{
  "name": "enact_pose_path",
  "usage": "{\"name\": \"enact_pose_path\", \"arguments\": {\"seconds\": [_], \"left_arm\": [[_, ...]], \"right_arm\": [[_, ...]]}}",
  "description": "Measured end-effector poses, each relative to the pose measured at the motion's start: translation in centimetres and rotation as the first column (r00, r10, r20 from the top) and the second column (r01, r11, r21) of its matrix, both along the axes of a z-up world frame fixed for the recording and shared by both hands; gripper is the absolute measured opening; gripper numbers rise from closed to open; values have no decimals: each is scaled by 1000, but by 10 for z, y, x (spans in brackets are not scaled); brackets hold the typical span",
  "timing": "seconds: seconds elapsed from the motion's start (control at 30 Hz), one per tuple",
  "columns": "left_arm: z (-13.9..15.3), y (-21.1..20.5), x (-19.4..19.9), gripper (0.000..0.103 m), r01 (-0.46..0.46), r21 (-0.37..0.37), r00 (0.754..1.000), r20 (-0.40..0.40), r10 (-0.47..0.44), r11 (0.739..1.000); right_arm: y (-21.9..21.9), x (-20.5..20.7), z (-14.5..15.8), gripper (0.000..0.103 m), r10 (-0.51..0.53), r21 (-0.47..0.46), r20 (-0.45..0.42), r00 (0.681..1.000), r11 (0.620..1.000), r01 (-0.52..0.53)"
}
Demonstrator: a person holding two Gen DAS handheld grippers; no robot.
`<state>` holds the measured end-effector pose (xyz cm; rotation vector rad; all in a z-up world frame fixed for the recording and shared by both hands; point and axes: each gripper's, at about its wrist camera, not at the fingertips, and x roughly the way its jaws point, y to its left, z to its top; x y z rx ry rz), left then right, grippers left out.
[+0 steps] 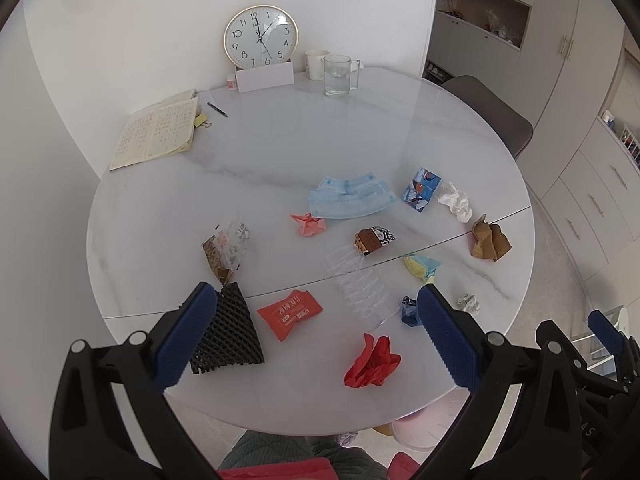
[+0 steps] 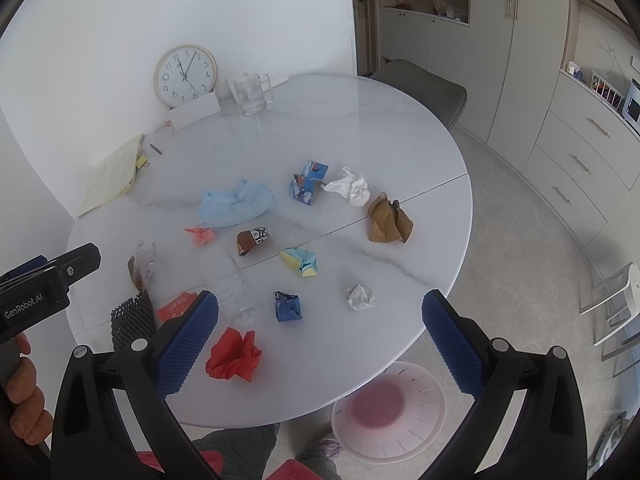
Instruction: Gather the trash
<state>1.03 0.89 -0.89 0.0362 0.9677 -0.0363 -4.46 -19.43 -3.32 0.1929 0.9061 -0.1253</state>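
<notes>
Trash lies scattered over the round white table (image 1: 280,152). It includes a red crumpled paper (image 1: 372,362), an orange packet (image 1: 290,312), a black foam net (image 1: 226,332), a crushed clear bottle (image 1: 360,284), a blue face mask (image 1: 348,196), a brown paper wad (image 1: 490,240) and a white tissue (image 1: 456,202). My left gripper (image 1: 318,294) hovers open above the near edge, holding nothing. My right gripper (image 2: 320,300) is open and empty too, over a dark blue wrapper (image 2: 288,306) and a small white wad (image 2: 359,297). A pink bin (image 2: 390,412) stands on the floor under the table's near rim.
At the back of the table are a clock (image 1: 261,37), a glass mug (image 1: 339,75), a paper cup (image 1: 316,64), an open notebook (image 1: 158,132) and a pen (image 1: 217,109). A grey chair (image 2: 420,88) stands behind the table. Cabinets (image 2: 580,152) line the right wall.
</notes>
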Motion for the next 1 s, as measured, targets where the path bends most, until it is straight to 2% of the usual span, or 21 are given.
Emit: {"name": "enact_pose_path", "arguments": {"seconds": [1.0], "left_arm": [[-5,3,-2,96,-4,-4,1000,-13,4,1000]], "right_arm": [[0,-7,-3,101,-2,-2,-18,1000,1000,2]]}}
